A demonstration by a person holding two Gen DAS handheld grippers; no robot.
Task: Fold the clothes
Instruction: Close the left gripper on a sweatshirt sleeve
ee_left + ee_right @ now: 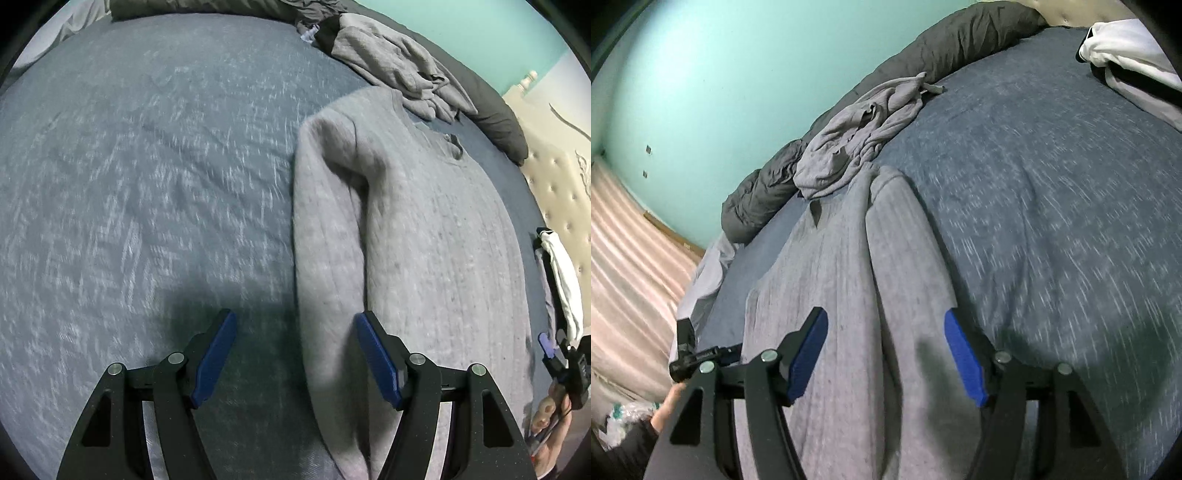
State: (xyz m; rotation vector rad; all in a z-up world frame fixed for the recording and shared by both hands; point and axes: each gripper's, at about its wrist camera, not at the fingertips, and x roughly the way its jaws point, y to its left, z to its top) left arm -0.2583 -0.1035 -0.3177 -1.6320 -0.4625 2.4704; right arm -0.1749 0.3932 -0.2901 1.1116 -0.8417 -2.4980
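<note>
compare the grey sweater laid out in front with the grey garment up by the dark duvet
The grey sweater lies spread flat and lengthwise, one sleeve folded in over its body; the grey garment is a crumpled heap. The sweater looks thick and ribbed, the garment thinner and creased. Both are grey and rest on the blue bedspread.

Bed (147,184) covered by a blue heathered spread, lightly creased. On it: a light grey sweater (424,240) laid flat, neck toward the far edge, with one sleeve folded lengthwise over the body; a crumpled grey garment (399,70) just beyond the sweater's collar; a dark grey duvet (960,40) bunched along the wall-side edge. A white and black garment (1126,44) lies near the headboard end, well apart from the sweater.
</note>
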